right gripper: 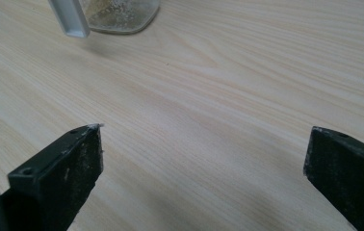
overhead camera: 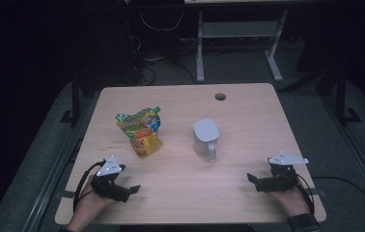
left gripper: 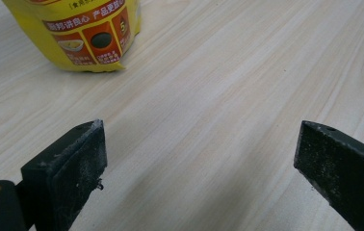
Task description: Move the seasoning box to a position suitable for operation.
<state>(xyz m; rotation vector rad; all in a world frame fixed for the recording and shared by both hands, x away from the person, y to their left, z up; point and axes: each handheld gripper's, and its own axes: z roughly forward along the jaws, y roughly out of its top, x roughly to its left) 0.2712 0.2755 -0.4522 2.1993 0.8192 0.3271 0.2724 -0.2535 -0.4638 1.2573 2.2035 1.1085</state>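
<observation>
On the pale wood-grain table stand two things: a crinkled yellow foil snack pouch with a green top edge and red and orange printing, left of centre, and a clear glass jug with a flat grey lid and a grey handle, right of centre. The two are well apart from each other, with bare tabletop between them. The pouch stands upright, slightly leaning, and the jug's handle points toward the person's side of the table. At the near left corner the person's left hand holds the black left gripper, topped by a grey three-cornered plate, low over the tabletop; its tips point toward the middle of the table, and the pouch is near but apart from it, farther up the table. In the left gripper view the two black jaws stand wide apart with nothing but bare wood between them, and the lower part of the yellow pouch rests on the table ahead and to the left of the gap. At the near right edge the right hand holds the black right gripper, also with a grey plate on top, tips pointing inward toward the centre. In the right gripper view its jaws are likewise spread wide and hold nothing; the base of the glass jug and the end of its grey handle sit ahead at the upper left, clear of the jaws. A small round cable hole sits near the table's far edge.
</observation>
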